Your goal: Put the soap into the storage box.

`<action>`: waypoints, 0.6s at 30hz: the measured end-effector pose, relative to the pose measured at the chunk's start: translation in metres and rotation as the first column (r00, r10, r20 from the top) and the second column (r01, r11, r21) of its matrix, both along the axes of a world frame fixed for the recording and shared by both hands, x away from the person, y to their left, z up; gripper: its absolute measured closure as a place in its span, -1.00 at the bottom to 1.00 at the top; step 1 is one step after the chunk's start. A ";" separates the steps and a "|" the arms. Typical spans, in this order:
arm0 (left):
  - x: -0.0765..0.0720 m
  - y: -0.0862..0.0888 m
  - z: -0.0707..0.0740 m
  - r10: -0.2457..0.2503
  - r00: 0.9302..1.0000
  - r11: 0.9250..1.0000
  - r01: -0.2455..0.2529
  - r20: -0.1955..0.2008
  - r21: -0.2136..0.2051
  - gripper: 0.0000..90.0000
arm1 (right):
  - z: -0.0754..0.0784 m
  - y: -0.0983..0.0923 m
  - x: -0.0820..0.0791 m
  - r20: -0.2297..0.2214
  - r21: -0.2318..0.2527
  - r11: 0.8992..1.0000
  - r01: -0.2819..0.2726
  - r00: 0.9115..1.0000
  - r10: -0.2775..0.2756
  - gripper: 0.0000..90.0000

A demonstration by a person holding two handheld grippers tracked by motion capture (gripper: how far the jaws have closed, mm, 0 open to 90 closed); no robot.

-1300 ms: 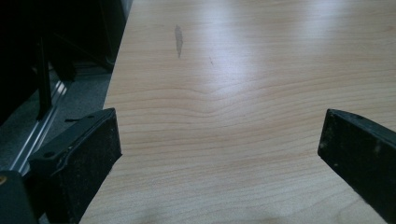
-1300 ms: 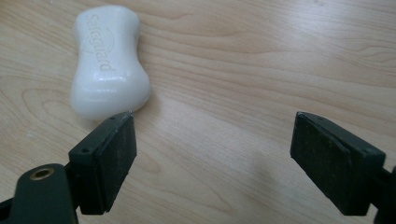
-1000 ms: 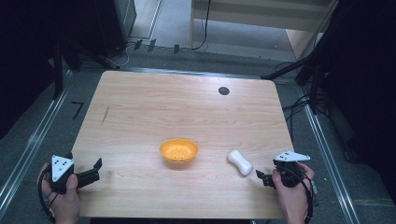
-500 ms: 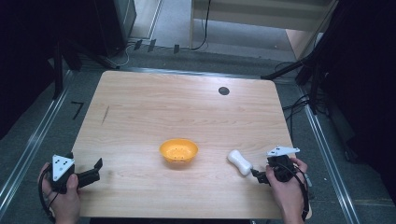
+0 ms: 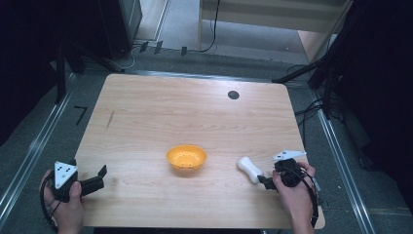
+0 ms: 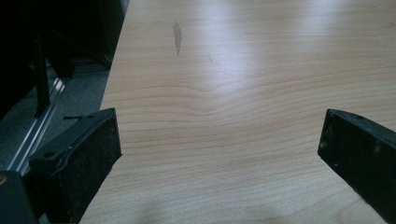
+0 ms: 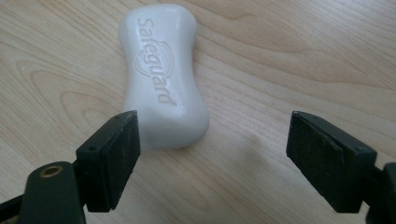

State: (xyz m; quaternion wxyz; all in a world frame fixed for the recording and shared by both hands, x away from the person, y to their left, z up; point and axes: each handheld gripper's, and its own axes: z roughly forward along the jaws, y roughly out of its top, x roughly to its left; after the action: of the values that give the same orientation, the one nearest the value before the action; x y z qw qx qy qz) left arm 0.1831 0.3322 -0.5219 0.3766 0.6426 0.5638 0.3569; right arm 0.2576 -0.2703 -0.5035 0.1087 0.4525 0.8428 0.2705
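Right claw [image 7: 212, 158], nearest the camera in the right gripper view: its jaws stood apart, pressing on nothing. We judged the step in hand to be the approach to grasp the white soap bar [image 7: 163, 74], which lay flat on the wooden surface [image 7: 303, 56] with its embossed lettering up. The bar's near end sat just beside the jaw at 9 o'clock, while the jaw at 3 o'clock stood well clear of it. We therefore considered the claw off-centre. To do the step well, we would shift it toward 9 o'clock until the bar lay midway between the jaws, then advance toward 12 o'clock so the pads flanked the narrow waist, and only then close. A smooth, rounded bar seemed likely to squirt out of an end grip.

High view: the right claw [image 5: 264, 180] sat at about 5 o'clock from the soap bar [image 5: 249, 168]. The orange bowl [image 5: 186, 157] stood near the bar at its 9 o'clock, apart from it. We took the bowl for the probable destination.

Left claw [image 5: 99, 178], at the surface's 7 o'clock corner, was open and empty.
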 end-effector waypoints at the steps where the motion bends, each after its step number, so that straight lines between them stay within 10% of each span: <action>1: 0.000 0.000 0.000 -0.001 1.000 1.000 0.001 0.000 0.000 -1.00 | 0.000 0.001 0.001 0.004 0.000 1.000 -0.007 1.000 0.007 -0.59; 18: 0.000 0.000 0.000 -0.002 1.000 1.000 0.002 -0.002 0.001 -1.00 | -0.001 0.019 0.011 -0.019 -0.001 0.999 -0.034 0.999 0.034 -0.59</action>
State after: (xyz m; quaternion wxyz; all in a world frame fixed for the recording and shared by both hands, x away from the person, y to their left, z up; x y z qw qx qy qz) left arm 0.1834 0.3320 -0.5221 0.3764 0.6437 0.5632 0.3562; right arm 0.2683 -0.2511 -0.5042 0.0965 0.4404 0.8516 0.2673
